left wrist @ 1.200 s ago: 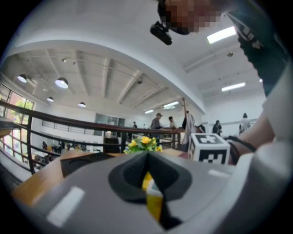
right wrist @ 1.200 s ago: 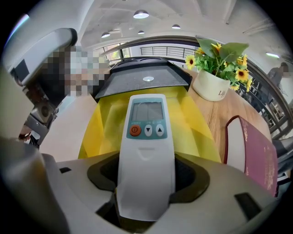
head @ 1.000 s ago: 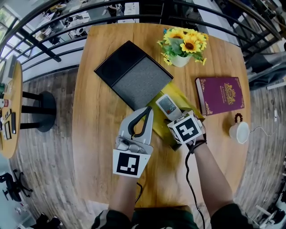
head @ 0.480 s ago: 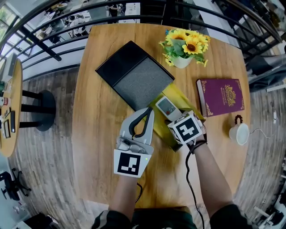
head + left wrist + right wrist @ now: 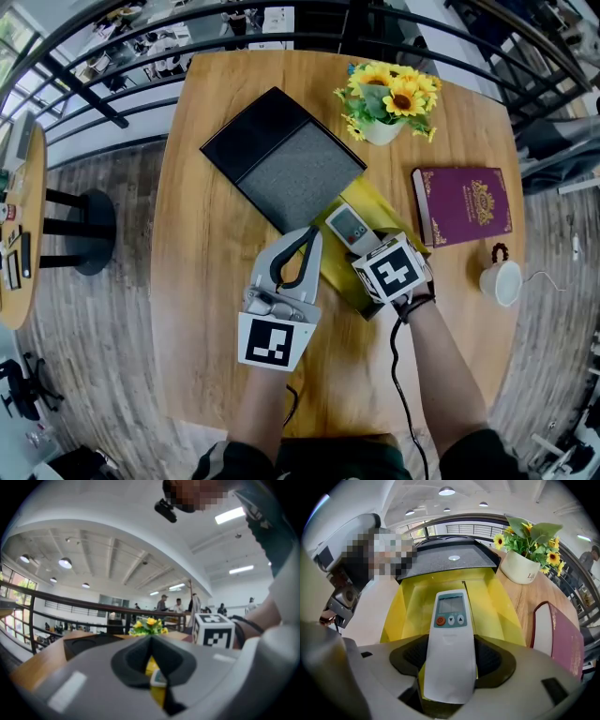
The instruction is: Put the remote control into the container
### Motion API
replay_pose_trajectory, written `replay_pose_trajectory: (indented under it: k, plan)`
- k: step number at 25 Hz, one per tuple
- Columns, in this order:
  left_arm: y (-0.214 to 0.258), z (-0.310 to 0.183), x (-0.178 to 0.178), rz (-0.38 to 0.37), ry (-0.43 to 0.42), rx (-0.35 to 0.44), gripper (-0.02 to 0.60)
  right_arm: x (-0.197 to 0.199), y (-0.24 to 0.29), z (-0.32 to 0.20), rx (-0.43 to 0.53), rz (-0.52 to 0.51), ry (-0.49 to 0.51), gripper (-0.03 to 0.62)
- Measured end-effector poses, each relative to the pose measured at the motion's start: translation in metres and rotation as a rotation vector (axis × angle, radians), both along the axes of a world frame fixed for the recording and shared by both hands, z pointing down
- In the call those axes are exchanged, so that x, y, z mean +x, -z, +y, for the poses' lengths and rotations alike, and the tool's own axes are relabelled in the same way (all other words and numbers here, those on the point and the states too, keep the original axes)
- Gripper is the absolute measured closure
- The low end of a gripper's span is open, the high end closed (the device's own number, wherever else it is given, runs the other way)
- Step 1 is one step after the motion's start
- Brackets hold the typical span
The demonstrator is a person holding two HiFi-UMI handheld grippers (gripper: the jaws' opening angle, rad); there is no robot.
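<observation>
**A:** Where is the remote control (image 5: pixel 450 620) to be found?

**B:** It is held above the yellow container (image 5: pixel 492 606), which sits about the middle of the table (image 5: pixel 216 281), a little toward the near edge. Its lower body is clamped from both sides by the right gripper (image 5: pixel 451 654). The jaws stand wide only because the body is wide. The screen end is pointed steeply down into the open container, so it can be slid in nose first.

**A:** And the left gripper (image 5: pixel 311 234)?

**B:** It is held level at the container's left corner with its jaws closed together, and a strip of yellow wall is seen between them. The wall is judged to be pinched so that the light container is steadied while the remote goes in.

**A:** Why is the opening approached from the near side?

**B:** The far side is overlapped by the black tray (image 5: pixel 281 155), so less room is left there.

**A:** What remains to be done?

**B:** By the look of it, the remote has not yet been set down. It needs to be lowered a little and released. The flower pot (image 5: pixel 380 127) by the far edge and the book (image 5: pixel 464 202) by the right edge lie well apart from the container.
</observation>
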State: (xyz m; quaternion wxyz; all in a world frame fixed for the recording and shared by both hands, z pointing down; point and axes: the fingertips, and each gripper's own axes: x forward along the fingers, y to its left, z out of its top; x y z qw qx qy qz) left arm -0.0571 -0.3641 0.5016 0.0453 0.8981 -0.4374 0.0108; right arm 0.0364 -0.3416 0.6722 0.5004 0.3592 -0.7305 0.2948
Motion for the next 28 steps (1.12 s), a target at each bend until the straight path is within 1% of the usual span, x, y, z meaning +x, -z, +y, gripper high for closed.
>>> replay_pose_trajectory:
  k: [18,22,28]
  plan:
    - [-0.001,0.003,0.001,0.002,-0.004,-0.004,0.586,0.000,-0.001,0.000,-0.010,-0.008,0.003,0.309]
    - [0.001,0.002,0.002,0.014,0.001,-0.006,0.586,-0.001,0.000,-0.003,-0.013,-0.010,0.004,0.309]
    - [0.000,0.006,0.010,-0.001,-0.026,0.007,0.586,0.001,-0.001,-0.003,-0.014,-0.020,-0.001,0.304]
